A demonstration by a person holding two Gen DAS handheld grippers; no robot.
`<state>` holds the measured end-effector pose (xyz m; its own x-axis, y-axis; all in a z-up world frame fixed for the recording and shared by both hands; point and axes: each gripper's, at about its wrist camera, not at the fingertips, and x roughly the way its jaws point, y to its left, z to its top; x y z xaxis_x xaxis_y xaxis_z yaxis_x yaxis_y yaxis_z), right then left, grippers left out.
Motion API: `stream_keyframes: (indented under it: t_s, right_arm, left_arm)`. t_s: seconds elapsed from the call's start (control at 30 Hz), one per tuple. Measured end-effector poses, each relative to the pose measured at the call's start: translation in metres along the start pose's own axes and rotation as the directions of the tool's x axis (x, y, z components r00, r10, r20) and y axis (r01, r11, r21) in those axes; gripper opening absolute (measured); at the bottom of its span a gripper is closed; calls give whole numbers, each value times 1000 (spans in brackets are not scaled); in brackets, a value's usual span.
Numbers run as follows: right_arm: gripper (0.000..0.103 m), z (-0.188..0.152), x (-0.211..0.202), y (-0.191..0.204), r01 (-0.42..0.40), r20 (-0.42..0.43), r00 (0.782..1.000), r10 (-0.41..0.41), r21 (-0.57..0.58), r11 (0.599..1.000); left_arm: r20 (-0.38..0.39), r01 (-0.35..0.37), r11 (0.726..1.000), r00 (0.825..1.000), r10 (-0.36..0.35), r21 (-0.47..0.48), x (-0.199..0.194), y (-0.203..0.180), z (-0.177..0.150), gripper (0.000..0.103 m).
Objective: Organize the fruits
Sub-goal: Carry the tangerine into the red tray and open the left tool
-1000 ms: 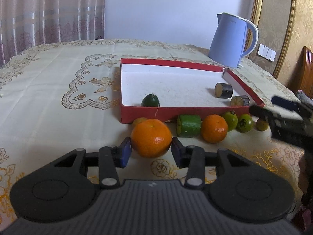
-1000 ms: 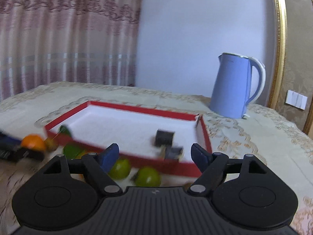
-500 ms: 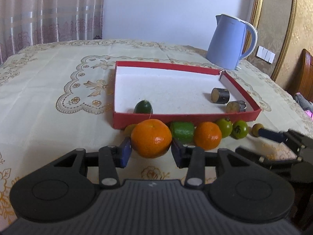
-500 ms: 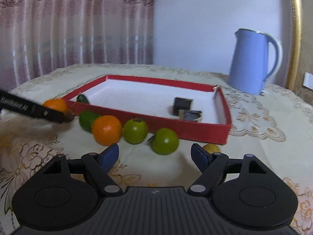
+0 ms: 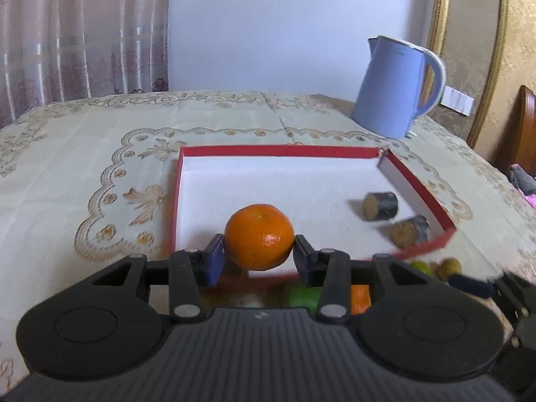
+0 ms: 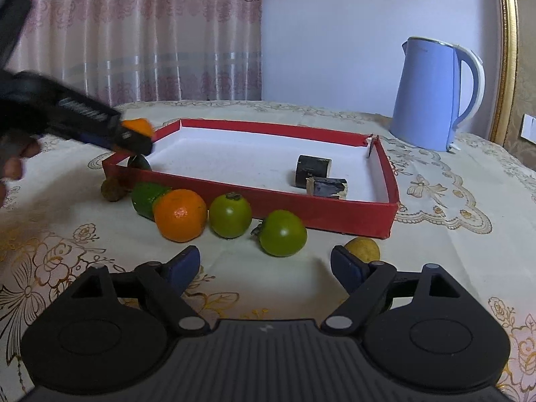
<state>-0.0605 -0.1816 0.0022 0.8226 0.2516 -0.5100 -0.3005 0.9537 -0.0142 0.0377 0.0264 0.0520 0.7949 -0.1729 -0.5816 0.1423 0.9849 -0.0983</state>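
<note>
Up front in the left wrist view, the left gripper [image 5: 259, 256] pinches a round orange mandarin [image 5: 259, 236] between its blue pads, held over the near edge of the red cardboard tray with a white floor [image 5: 279, 150]. Two short dark cylindrical pieces [image 5: 380, 205] lie inside the tray toward 2 o'clock of the mandarin, close to the right wall. A light blue electric kettle [image 5: 397, 87] stands on the cream embroidered tablecloth [image 5: 67, 167] at 1 o'clock, beyond the tray.

Over in the right wrist view, the right gripper [image 6: 264, 266] has just been opening its jaws and stands wide with nothing between them, above bare cloth. A row of fruit lies just outside the tray's near wall: a second orange mandarin [image 6: 180, 215] at 11 o'clock of the gripper, a round green fruit [image 6: 230, 214] beside it, another green fruit with a stalk [image 6: 283, 232] at 12 o'clock, and a small yellow fruit [image 6: 363, 248] by the right fingertip. At 10 o'clock the left gripper carries its mandarin above the tray's left corner.
</note>
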Motion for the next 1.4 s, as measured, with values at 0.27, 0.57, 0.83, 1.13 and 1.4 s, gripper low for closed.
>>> stream_keyframes:
  t_s: [0.27, 0.57, 0.83, 1.13, 1.4]
  right_arm:
    - [86, 0, 0, 0, 0, 4, 1000, 0, 1, 1000]
    - [86, 0, 1, -1, -11, -1, 1000, 11, 9, 1000]
    - [86, 0, 1, -2, -18, -6, 1000, 18, 13, 1000]
    - [86, 0, 0, -2, -11, 6, 1000, 11, 24, 1000]
    - [86, 0, 0, -3, -3, 9, 1000, 3, 32, 999]
  left_arm:
    - [-53, -78, 997, 996, 78, 15, 62, 0, 30, 40]
    - [-112, -108, 994, 988, 111, 28, 107, 3, 40, 40]
    - [-92, -118, 993, 989, 119, 19, 107, 7, 41, 77]
    - [35, -95, 995, 995, 95, 6, 24, 23, 26, 88]
    - [74, -58, 998, 996, 59, -9, -28, 38, -9, 89]
